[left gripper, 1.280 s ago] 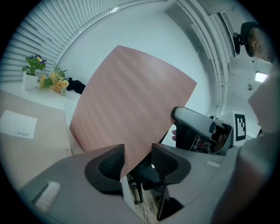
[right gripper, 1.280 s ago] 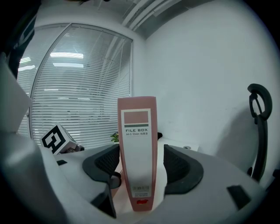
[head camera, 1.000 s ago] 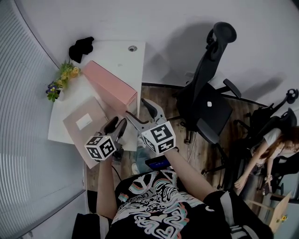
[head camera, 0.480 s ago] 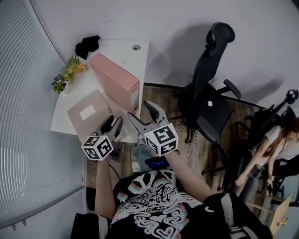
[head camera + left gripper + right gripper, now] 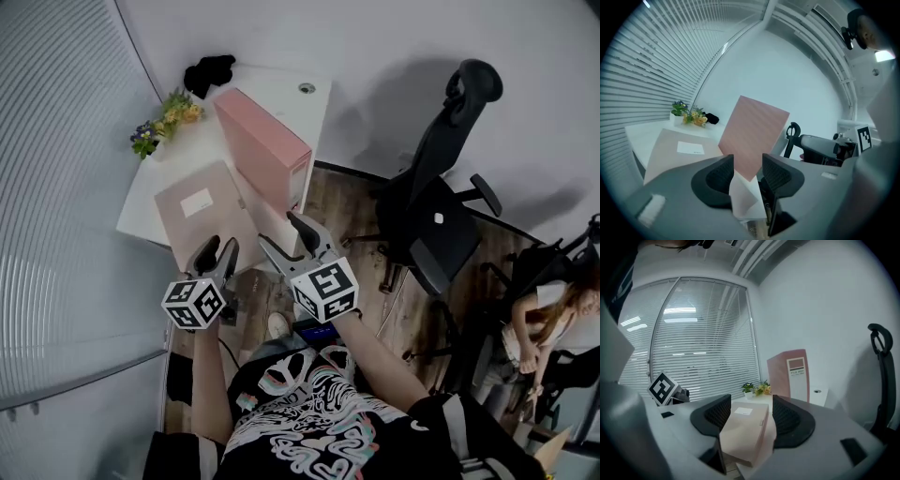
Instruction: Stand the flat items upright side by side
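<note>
Both tools are off the desk's (image 5: 281, 98) near edge. The left gripper (image 5: 219, 247) is released, jaws apart. The right gripper (image 5: 278, 230) is empty too, and its jaws have just been narrowing on nothing. The pink box (image 5: 262, 150) stands upright, and the beige box (image 5: 206, 211) lies flat just beside it.

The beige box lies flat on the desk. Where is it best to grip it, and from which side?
Probably its near short end, approached from the front. The beige box lies flat and that end overhangs the desk edge, so one pad could go above and one below. The pink box stands close on one long side.
</note>
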The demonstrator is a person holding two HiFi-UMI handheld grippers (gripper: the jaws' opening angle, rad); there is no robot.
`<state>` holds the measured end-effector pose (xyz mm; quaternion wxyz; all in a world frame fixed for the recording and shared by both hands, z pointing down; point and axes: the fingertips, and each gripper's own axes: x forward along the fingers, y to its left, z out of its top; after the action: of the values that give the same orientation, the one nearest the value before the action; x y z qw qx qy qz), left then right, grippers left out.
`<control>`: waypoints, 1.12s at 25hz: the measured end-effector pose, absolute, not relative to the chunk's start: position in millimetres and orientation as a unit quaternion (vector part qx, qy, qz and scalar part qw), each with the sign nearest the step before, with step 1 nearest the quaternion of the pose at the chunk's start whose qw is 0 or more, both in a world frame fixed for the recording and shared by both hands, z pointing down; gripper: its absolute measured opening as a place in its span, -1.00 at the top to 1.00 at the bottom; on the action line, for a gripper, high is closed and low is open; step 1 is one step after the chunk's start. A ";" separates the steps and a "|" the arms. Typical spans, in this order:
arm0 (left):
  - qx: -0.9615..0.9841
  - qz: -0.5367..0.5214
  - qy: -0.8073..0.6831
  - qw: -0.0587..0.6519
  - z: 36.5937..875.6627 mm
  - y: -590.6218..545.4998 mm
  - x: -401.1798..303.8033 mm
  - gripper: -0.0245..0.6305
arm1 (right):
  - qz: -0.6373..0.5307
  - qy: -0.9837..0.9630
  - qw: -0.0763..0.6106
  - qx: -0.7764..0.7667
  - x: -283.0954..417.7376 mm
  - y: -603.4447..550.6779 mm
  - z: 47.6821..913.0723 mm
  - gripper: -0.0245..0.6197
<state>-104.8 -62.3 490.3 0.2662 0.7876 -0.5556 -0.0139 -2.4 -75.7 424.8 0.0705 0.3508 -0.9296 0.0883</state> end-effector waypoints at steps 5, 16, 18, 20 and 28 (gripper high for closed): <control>0.755 -0.006 -0.599 0.266 499.5 -47.7 -125.9 0.38 | 0.115 -0.941 0.094 0.304 -26.3 -72.9 446.3 0.10; 0.689 -0.001 -0.670 0.277 509.9 -6.2 -149.7 0.38 | 0.151 -0.947 0.152 0.241 -22.3 -56.2 485.2 0.09; 0.682 0.000 -0.677 0.277 511.9 -2.6 -153.6 0.38 | 0.155 -0.946 0.157 0.236 -22.8 -55.1 490.7 0.07; 0.674 0.005 -0.684 0.279 514.8 3.7 -160.0 0.38 | 0.159 -0.946 0.160 0.232 -24.1 -51.2 494.5 0.06; 0.648 0.016 -0.704 0.289 538.5 11.7 -194.6 0.38 | 0.192 -0.932 0.184 0.248 -28.0 -54.5 516.5 0.06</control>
<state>-194.6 11.7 538.5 0.2886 0.6484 -0.7043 0.0165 -28.0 -54.5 516.5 0.1839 0.2478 -0.9316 0.1921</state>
